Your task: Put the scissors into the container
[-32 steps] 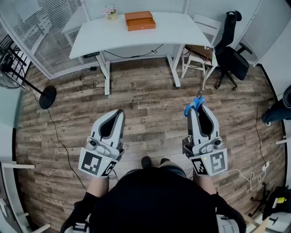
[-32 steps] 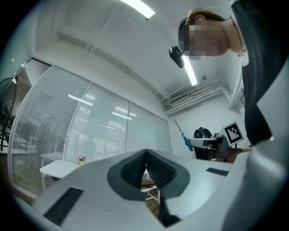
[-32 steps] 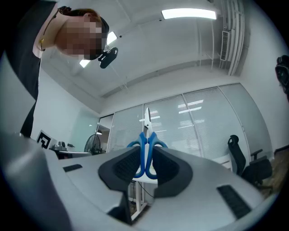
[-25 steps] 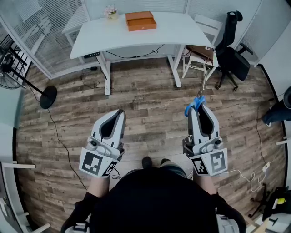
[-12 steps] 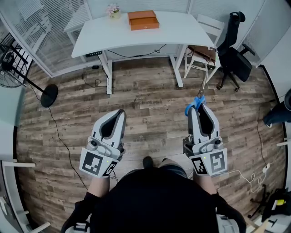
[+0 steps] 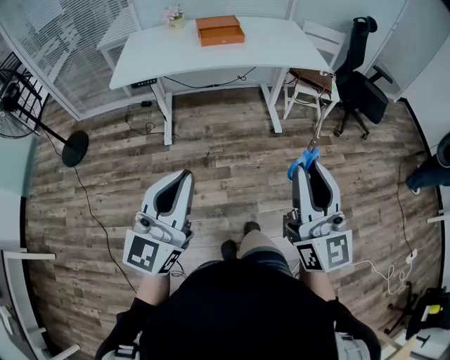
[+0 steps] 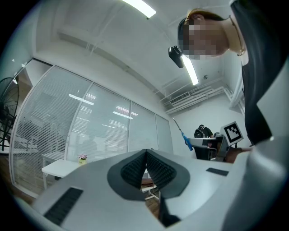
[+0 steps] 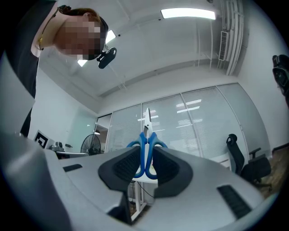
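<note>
My right gripper (image 6: 310, 167) is shut on the blue handles of a pair of scissors (image 6: 306, 156), whose blades point up and away from me. In the right gripper view the scissors (image 8: 147, 144) stand upright between the dark pads. My left gripper (image 6: 181, 177) hangs at the left, shut with nothing in it; its pads (image 7: 133, 169) meet at the tips in the left gripper view. An orange container (image 6: 220, 31) lies on the white desk (image 6: 274, 50) far ahead of both grippers.
A small flower pot (image 6: 172, 19) stands left of the container. A black office chair (image 6: 358, 77) and a white chair (image 6: 309, 77) are right of the desk. A floor fan (image 6: 28, 105) stands at the left. Wooden floor lies between me and the desk.
The view has shifted slightly and a foot has come forward on the floor. Both grippers stay shut, and the scissors stay held in the right one.
</note>
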### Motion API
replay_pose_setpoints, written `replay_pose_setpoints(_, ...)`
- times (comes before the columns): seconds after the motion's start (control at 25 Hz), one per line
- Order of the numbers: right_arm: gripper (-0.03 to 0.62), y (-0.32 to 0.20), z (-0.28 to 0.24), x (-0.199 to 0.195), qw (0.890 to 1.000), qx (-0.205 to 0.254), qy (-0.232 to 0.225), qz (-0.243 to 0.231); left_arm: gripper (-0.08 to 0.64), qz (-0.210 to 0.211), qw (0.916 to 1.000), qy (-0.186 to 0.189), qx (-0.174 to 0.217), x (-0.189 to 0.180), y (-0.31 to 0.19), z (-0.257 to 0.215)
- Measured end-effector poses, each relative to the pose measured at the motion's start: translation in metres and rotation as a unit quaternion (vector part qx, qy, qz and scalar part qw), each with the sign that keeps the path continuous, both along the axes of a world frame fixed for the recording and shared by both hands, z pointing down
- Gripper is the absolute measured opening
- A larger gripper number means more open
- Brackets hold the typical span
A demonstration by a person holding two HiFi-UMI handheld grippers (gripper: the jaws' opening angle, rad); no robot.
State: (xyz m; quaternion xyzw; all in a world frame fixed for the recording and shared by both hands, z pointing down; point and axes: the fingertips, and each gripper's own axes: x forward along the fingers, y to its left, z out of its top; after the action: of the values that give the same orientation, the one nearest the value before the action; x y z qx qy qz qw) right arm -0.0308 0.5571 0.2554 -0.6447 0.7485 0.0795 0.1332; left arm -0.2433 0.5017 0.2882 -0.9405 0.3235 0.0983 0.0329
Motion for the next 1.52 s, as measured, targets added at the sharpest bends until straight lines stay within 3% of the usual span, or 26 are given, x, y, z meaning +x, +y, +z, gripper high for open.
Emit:
replay_pose_setpoints(0.84, 0.091, -0.042, 0.004, 0.027, 1.0, 0.0, -0.012, -0.002, 0.011, -0.01, 0.9999, -0.011, 0.0, 0.018, -0.034, 0.003)
replay_pose_setpoints(1.52, 0.091, -0.15, 0.002, 0.072, 1.0, 0.009, -0.023, -0.012, 0.01, -0.029, 0.9995, -0.015, 0.007, 0.056, -0.134, 0.0)
